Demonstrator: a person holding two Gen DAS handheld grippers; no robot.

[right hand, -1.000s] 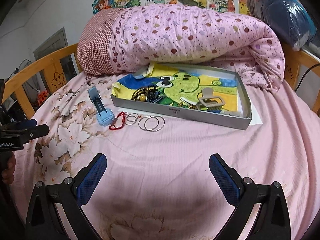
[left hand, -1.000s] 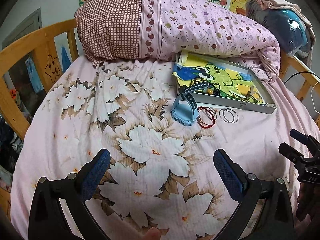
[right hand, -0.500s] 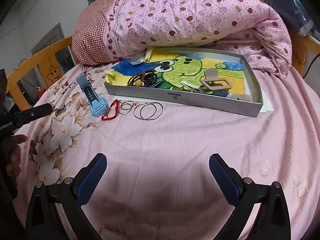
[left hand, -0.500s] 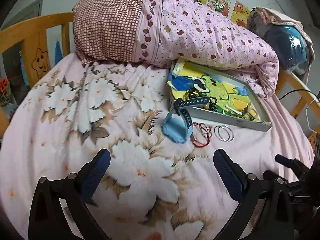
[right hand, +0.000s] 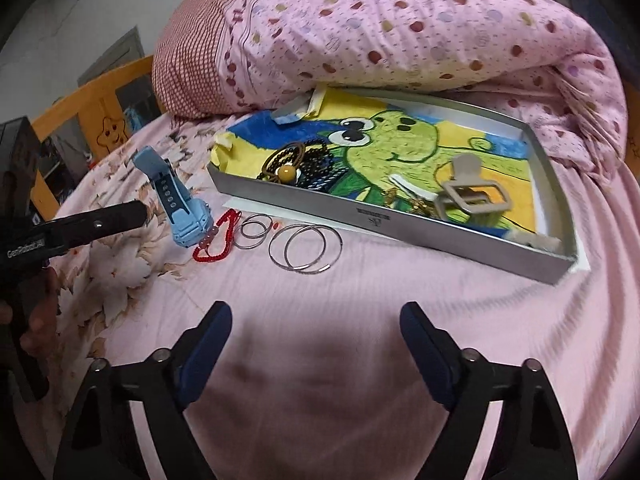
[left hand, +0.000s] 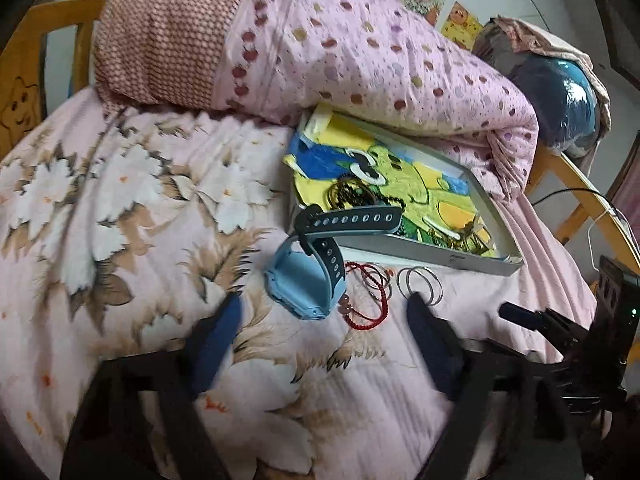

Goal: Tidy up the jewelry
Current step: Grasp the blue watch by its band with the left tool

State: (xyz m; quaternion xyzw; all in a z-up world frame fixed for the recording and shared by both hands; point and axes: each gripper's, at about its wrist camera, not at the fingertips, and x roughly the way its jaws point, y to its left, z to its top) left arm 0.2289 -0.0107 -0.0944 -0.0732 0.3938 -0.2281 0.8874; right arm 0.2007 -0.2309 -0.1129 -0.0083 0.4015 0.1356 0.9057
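A grey tray (right hand: 420, 229) (left hand: 424, 249) lined with a frog drawing lies on the bed and holds dark beads (right hand: 304, 162) and a beige hair claw (right hand: 472, 196). In front of it lie a blue watch (left hand: 304, 280) (right hand: 180, 204), a red beaded bracelet (left hand: 362, 312) (right hand: 214, 242), small silver rings (right hand: 252, 232) and large silver hoops (right hand: 306, 250) (left hand: 420, 286). My left gripper (left hand: 324, 332) is open just short of the watch and bracelet. My right gripper (right hand: 316, 340) is open, nearer than the hoops, with nothing between its fingers.
A rolled pink dotted quilt (right hand: 400, 36) lies behind the tray. Yellow wooden bed rails (right hand: 92, 92) (left hand: 576, 184) run along both sides. The floral pink sheet (left hand: 120, 200) spreads to the left. A person's hand (right hand: 36, 320) holds the left gripper.
Both grippers have moved forward toward the jewelry; the watch, bracelet and hoops now sit much closer to the fingertips. Nothing was picked up.
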